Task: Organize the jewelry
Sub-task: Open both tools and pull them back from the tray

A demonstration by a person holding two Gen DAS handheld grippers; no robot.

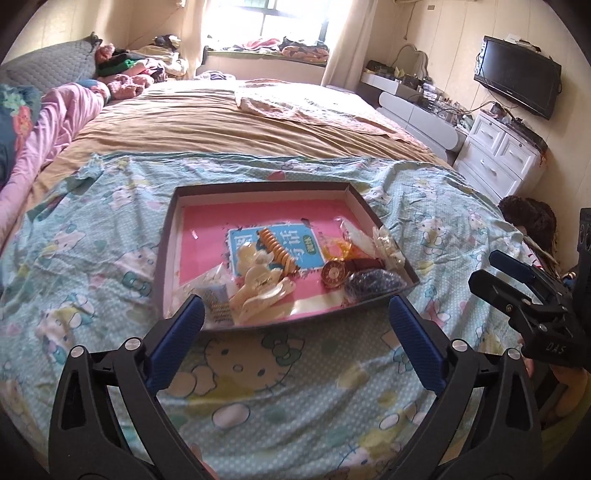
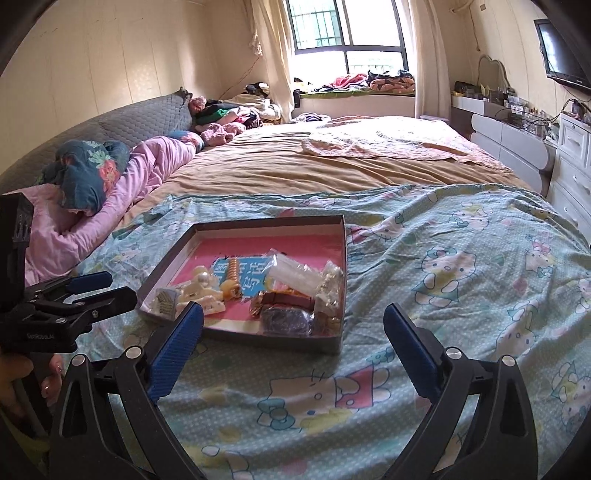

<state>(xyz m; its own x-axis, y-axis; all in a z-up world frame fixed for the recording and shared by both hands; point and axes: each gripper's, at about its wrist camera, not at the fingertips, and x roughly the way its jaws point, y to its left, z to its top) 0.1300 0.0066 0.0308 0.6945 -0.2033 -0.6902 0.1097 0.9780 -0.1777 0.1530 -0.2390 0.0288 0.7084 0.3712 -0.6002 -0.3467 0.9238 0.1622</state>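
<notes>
A shallow dark box [image 1: 168, 236] with a pink floor lies on the cartoon-cat bedsheet; it also shows in the right wrist view [image 2: 341, 254]. Inside lie cream hair claws [image 1: 258, 288], a tan spiral band [image 1: 277, 251], a gold-faced watch [image 1: 333, 274], a dark beaded piece [image 1: 373, 282] and small clear bags [image 1: 384, 240]. My left gripper [image 1: 297, 310] is open and empty, just short of the box's near edge. My right gripper [image 2: 293, 319] is open and empty, at the box's near edge. Each gripper shows from the side in the other's view.
The bed carries a tan blanket [image 1: 229, 122], a pink quilt [image 2: 147, 166] and piled clothes at the headboard. White drawers [image 1: 495, 155] and a wall television [image 1: 517, 77] stand to the right. A window [image 2: 347, 26] is at the far end.
</notes>
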